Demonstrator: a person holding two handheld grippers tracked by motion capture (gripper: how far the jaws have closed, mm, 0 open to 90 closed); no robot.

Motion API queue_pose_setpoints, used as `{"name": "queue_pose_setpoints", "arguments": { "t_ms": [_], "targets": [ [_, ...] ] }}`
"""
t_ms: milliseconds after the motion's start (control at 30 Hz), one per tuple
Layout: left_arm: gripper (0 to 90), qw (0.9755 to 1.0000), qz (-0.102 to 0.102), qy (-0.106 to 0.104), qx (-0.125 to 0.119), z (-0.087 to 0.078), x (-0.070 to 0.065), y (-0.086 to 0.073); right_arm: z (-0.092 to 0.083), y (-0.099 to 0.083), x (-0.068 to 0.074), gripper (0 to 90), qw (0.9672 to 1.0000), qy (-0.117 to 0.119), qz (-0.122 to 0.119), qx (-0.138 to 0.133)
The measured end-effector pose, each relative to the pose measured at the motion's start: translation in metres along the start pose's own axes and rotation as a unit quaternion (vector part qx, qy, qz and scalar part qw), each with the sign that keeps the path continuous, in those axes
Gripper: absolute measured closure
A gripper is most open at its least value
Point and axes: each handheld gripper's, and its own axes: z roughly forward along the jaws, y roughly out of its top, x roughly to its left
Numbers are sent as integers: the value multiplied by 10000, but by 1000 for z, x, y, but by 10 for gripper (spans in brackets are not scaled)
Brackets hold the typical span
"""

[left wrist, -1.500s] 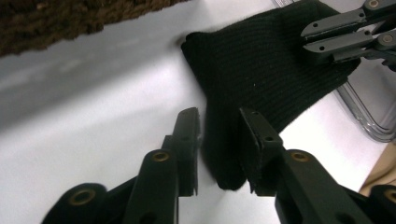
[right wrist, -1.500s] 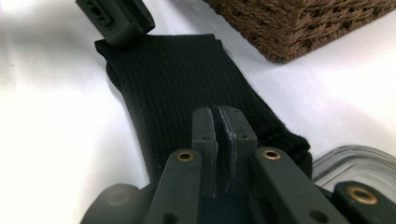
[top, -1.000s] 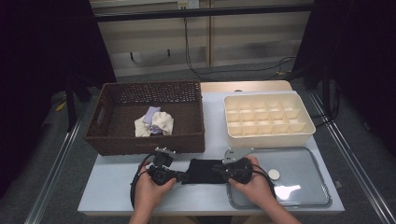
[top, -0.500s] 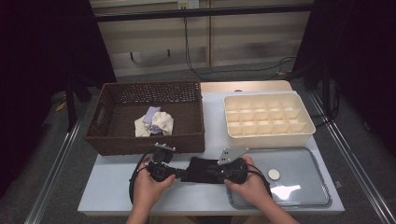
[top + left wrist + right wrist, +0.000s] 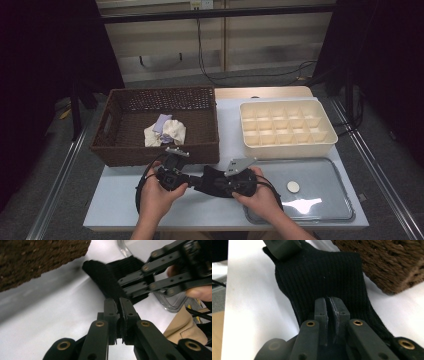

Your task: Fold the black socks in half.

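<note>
Nearest you, your left hand-held gripper (image 5: 181,181) and your right hand-held gripper (image 5: 220,184) each pinch one end of the black ribbed knit sock (image 5: 209,181), which is stretched between them just above the white counter (image 5: 120,200). In the left gripper view the jaws are clamped together on the sock's edge (image 5: 105,280), with the right hand-held gripper (image 5: 130,283) biting the same cloth a little farther along. In the right gripper view the jaws are likewise pressed tight on the knit (image 5: 319,275), and the fabric spreads away from them toward the other gripper. Taking the sock as your landmark, the clear plastic lid (image 5: 320,205) with a small white round disc (image 5: 293,187) on it lies flat on the counter just to its right. Just beyond the sock and slightly left stands the dark brown woven wicker basket (image 5: 115,145), near its front wall; inside lie crumpled cream and lilac cloths (image 5: 165,131). Beyond the sock and to the right, past the lid, sits the cream plastic divided tray (image 5: 330,145), its compartments open to view.
</note>
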Motion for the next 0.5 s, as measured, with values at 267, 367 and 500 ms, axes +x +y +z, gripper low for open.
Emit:
{"name": "queue_pose_setpoints", "arguments": {
  "t_ms": [267, 367, 500],
  "targets": [
    [855, 10000, 63, -62, 22, 6, -9, 7, -2, -1, -3, 900, 9999, 83, 64, 108],
    [855, 9998, 159, -112, 66, 11, -14, 10, -10, -3, -7, 900, 9999, 36, 125, 107],
    [855, 9994, 285, -161, 136, 19, -19, 13, -22, -7, -16, 900, 9997, -111, 234, -34]
  ]
}}
